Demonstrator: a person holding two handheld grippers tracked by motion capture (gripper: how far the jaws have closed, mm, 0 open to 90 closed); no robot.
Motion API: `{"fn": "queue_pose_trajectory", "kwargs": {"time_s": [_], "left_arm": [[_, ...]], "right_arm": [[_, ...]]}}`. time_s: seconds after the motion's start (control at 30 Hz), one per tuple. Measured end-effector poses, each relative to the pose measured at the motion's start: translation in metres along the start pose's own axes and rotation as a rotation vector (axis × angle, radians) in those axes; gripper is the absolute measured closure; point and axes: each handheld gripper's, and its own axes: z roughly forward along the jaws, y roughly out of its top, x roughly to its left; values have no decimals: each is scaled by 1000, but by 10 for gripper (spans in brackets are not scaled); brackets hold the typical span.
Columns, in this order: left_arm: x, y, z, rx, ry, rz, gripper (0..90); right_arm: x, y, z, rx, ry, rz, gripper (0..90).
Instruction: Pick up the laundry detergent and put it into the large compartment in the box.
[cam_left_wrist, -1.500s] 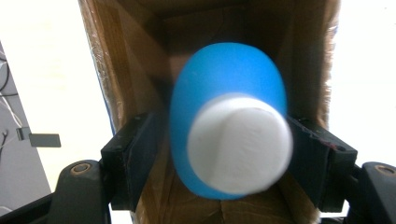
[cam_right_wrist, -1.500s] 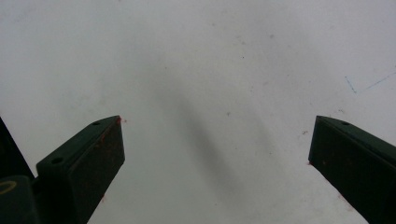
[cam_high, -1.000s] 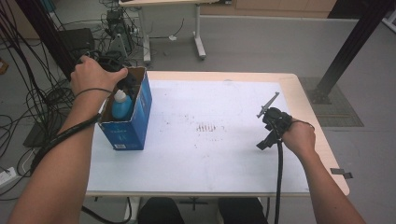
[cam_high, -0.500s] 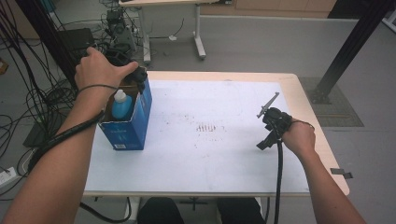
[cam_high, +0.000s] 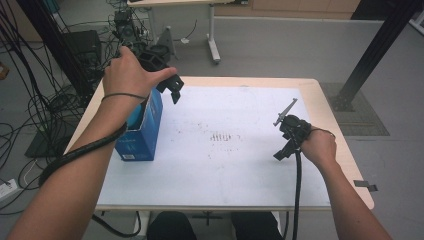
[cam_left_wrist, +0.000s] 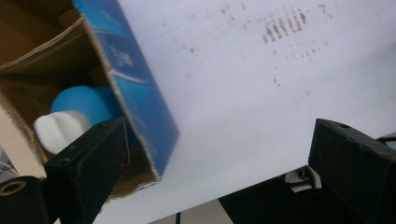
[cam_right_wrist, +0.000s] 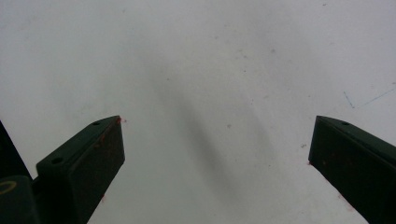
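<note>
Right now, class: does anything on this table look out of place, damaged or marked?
Yes. The white table sheet carries reddish-brown smudge marks near its middle, and the blue cardboard box holding a blue bottle has rough, torn-looking top edges.

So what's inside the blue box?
In the blue box stands a blue bottle with a white cap. Its lower part is hidden by the cardboard walls.

Even, soft overhead light; white tabletop (cam_high: 240, 165) bright, no hard glare. Gripper views soft-focused, close jaws blurred, diffuse shadow bands beneath them. High view slightly grainy, edges bowed.
</note>
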Motion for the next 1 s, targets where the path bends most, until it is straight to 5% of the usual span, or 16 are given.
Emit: {"fn": "queue_pose_trajectory", "kwargs": {"time_s": [0.23,0.37,0.6,0.7,1.0], "left_arm": [[-40,11,3,31,-24,107,54],[-51,16,9,44,-76,151,54],[-79,21,25,69,-88,231,52],[-84,20,32,60,-135,257,52],[-108,17,51,81,-148,320,52]], "right_arm": [[0,-2,-2,-4,-3,-2,36],[1,-4,-2,-2,-4,-1,35],[1,-4,-3,2,-5,3,35],[2,-3,-3,5,-5,4,35],[3,-1,-1,4,-3,-5,36]]}}
